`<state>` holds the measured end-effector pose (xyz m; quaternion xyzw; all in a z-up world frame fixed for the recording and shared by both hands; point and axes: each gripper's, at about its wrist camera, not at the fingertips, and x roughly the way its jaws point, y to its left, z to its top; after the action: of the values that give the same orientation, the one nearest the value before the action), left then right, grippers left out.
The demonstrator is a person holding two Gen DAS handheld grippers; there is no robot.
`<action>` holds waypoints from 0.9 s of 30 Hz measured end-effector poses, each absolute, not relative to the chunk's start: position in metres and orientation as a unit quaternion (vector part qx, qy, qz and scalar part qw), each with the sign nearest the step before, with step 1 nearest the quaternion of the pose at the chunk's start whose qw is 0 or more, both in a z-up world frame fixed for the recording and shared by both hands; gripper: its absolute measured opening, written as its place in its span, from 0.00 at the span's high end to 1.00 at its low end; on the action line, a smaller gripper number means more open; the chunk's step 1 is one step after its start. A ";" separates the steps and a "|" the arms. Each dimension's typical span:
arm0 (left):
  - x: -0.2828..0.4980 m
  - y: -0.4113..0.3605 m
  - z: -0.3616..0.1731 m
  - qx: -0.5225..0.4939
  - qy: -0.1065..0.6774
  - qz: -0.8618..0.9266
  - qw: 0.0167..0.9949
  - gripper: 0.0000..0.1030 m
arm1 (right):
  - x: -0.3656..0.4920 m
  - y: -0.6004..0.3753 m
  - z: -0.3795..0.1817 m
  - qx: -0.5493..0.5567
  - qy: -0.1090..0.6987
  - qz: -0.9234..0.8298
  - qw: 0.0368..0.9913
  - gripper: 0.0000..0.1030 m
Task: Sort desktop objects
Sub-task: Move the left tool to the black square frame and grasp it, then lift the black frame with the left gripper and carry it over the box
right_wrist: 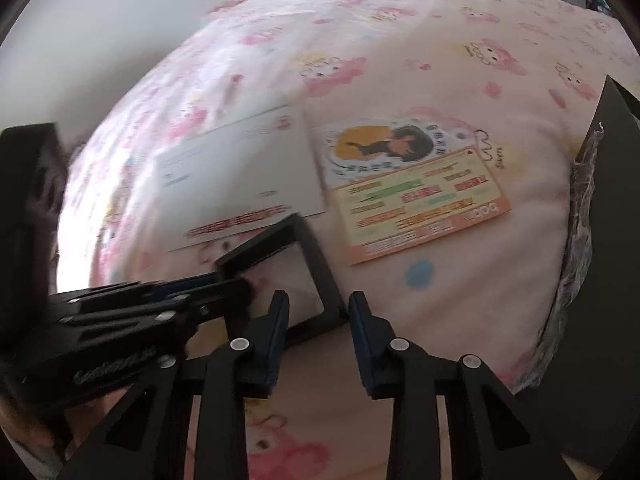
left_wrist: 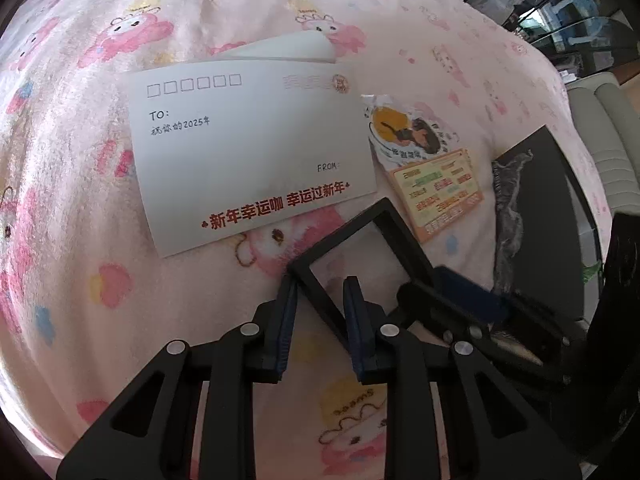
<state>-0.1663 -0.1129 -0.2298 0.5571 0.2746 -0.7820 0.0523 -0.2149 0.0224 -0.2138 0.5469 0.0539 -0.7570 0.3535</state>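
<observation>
Left wrist view: I had my left gripper (left_wrist: 320,292) straddling the black frame (left_wrist: 362,240) at lower centre, jaws spread around its edge. The right gripper (right_wrist: 318,308) stood spread at the frame's near corner, below the white envelope (left_wrist: 248,148).

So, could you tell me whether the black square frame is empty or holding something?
Empty: the pink blanket pattern shows straight through the opening of the black square frame, though a clear pane cannot be ruled out.
</observation>
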 end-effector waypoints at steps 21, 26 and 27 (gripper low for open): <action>-0.133 -0.055 -0.236 0.592 0.250 -0.766 -0.004 0.72 | -0.150 0.078 -0.219 0.562 0.030 -0.774 0.291 0.71; -0.137 -0.042 -0.235 0.596 0.218 -0.773 -0.015 0.70 | -0.147 0.070 -0.225 0.568 0.044 -0.764 0.302 0.70; -0.137 -0.041 -0.235 0.594 0.218 -0.774 -0.021 0.70 | -0.146 0.070 -0.223 0.567 0.046 -0.764 0.303 0.70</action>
<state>-0.1371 -0.0408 -0.2349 0.5937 0.2183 -0.7742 -0.0205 -0.1460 0.0701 -0.2233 0.5674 0.0461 -0.7644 0.3028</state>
